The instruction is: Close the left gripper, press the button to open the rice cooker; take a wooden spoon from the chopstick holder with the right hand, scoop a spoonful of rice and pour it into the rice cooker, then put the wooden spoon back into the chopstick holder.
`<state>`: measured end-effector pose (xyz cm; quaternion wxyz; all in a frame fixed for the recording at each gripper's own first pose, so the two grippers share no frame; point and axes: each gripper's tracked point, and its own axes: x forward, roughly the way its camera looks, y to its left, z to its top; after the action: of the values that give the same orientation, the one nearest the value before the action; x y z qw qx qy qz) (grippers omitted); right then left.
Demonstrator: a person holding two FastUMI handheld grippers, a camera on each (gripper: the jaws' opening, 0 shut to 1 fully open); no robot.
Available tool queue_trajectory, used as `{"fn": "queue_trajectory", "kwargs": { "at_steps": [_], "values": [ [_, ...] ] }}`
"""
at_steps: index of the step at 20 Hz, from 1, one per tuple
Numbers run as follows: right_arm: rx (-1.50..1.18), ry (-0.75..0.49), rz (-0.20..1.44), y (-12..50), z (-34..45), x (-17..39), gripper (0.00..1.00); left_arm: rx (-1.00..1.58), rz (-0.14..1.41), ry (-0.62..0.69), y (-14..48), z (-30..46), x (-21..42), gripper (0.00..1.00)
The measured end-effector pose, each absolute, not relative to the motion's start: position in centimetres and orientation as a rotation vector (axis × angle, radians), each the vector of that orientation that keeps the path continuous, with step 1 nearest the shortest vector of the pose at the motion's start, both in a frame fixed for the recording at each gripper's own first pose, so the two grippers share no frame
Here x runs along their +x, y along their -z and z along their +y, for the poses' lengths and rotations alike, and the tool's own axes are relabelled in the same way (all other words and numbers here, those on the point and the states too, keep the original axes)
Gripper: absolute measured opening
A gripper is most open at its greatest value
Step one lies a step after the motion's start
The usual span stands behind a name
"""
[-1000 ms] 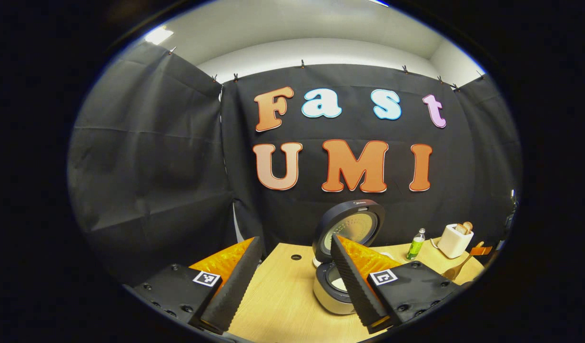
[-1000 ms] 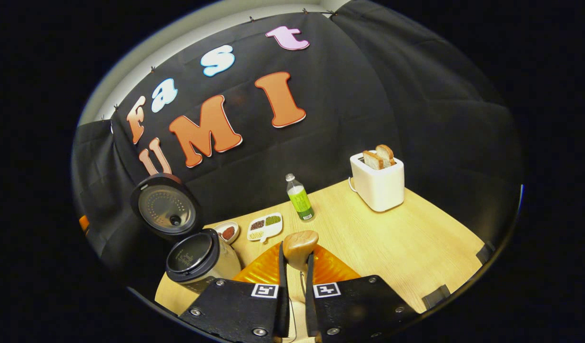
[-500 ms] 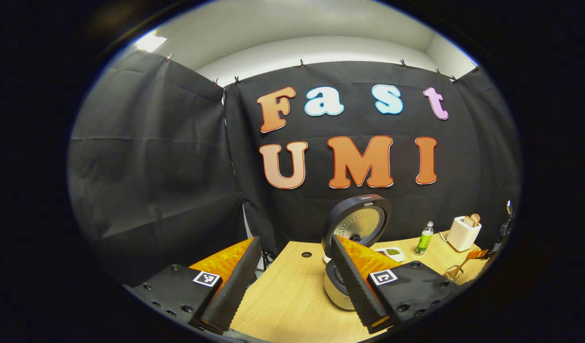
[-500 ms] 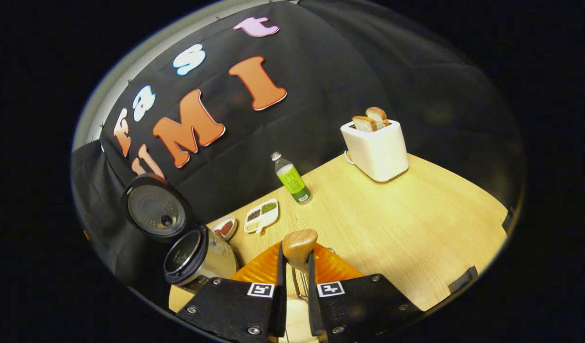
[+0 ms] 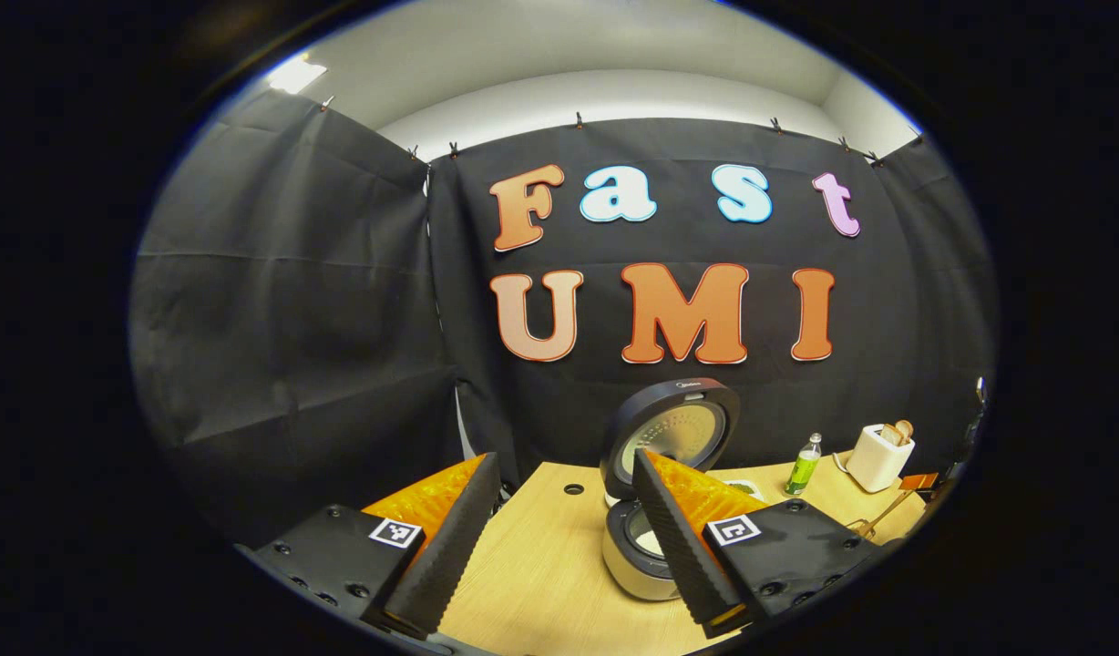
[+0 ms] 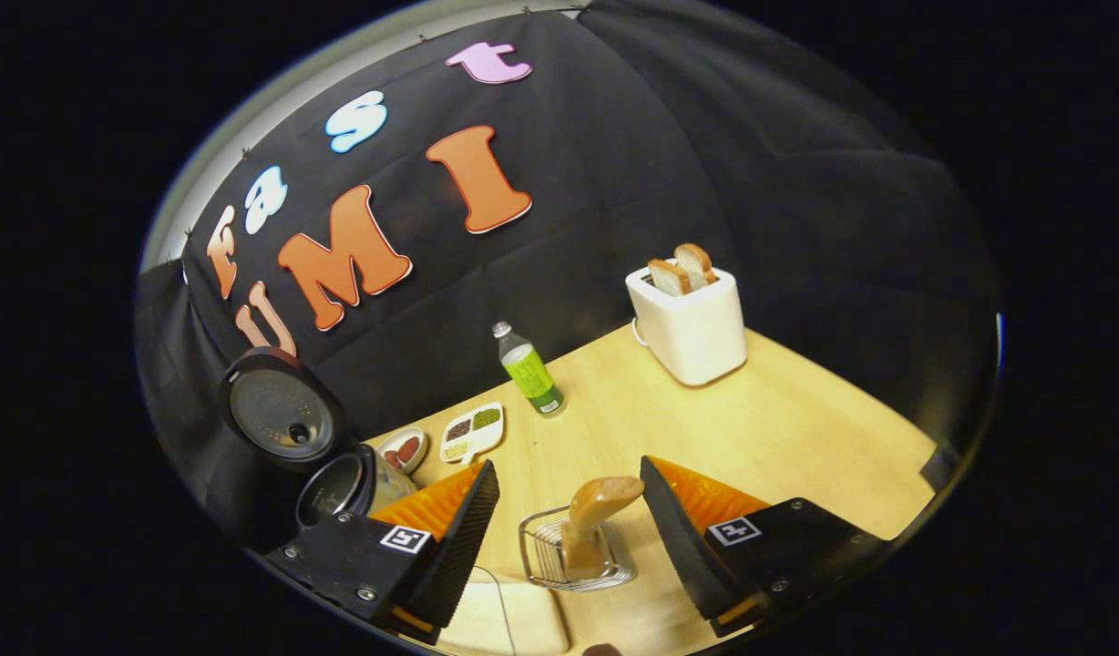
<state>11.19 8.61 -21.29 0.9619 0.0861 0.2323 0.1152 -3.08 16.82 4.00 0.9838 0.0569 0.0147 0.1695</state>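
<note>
In the right gripper view the wooden spoon (image 6: 600,507) stands upright in the wire chopstick holder (image 6: 541,563) on the table. My right gripper (image 6: 567,472) is open around the spoon's top, with a gap on both sides. The rice cooker (image 6: 343,477) stands at the left with its round lid (image 6: 277,415) raised. In the left gripper view my left gripper (image 5: 564,465) is open above the table, nothing between its fingers. The open rice cooker (image 5: 634,558) sits just behind the right finger, lid (image 5: 673,435) upright.
A green bottle (image 6: 526,370), a white toaster (image 6: 689,321) with bread, a divided dish (image 6: 473,430) of grains and a small dish (image 6: 403,448) stand along the back. A pale object (image 6: 509,621) lies at the near edge. The bare wooden table (image 6: 778,428) stretches to the right.
My right gripper has opened and let go of the spoon, which now stands in the wire holder. The left gripper has stayed open and shifted only slightly.
</note>
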Motion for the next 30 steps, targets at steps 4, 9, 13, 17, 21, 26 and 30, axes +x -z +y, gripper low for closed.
{"fn": "queue_trajectory", "kwargs": {
  "at_steps": [4, 9, 13, 17, 21, 26, 30],
  "values": [
    [0.037, -0.211, 0.321, 15.2, 7.5, 11.9, 0.95, 0.101, 0.026, -0.328, -4.2, 15.4, -1.1, 1.00],
    [0.031, -0.269, 0.230, 9.0, 8.3, 11.1, 0.94, 0.060, -0.011, -0.280, -7.0, 13.2, 3.6, 0.94],
    [0.045, -0.256, 0.190, 6.7, 7.7, 10.7, 0.94, 0.011, -0.037, -0.221, -10.2, 11.3, 8.7, 1.00],
    [0.042, -0.247, 0.164, 5.1, 7.7, 9.8, 0.94, 0.041, -0.044, -0.168, -13.0, 9.4, 14.4, 1.00],
    [0.025, -0.221, 0.153, 4.4, 7.4, 9.5, 0.95, 0.041, -0.021, -0.109, -14.8, 7.4, 20.2, 1.00],
    [0.032, -0.203, 0.164, 4.5, 7.4, 9.1, 0.94, 0.081, 0.041, -0.108, -13.2, 7.7, 27.5, 0.94],
    [0.022, -0.174, 0.183, 5.0, 6.6, 9.0, 0.95, 0.090, 0.123, -0.137, -9.3, 9.5, 31.7, 0.98]
  ]
}}
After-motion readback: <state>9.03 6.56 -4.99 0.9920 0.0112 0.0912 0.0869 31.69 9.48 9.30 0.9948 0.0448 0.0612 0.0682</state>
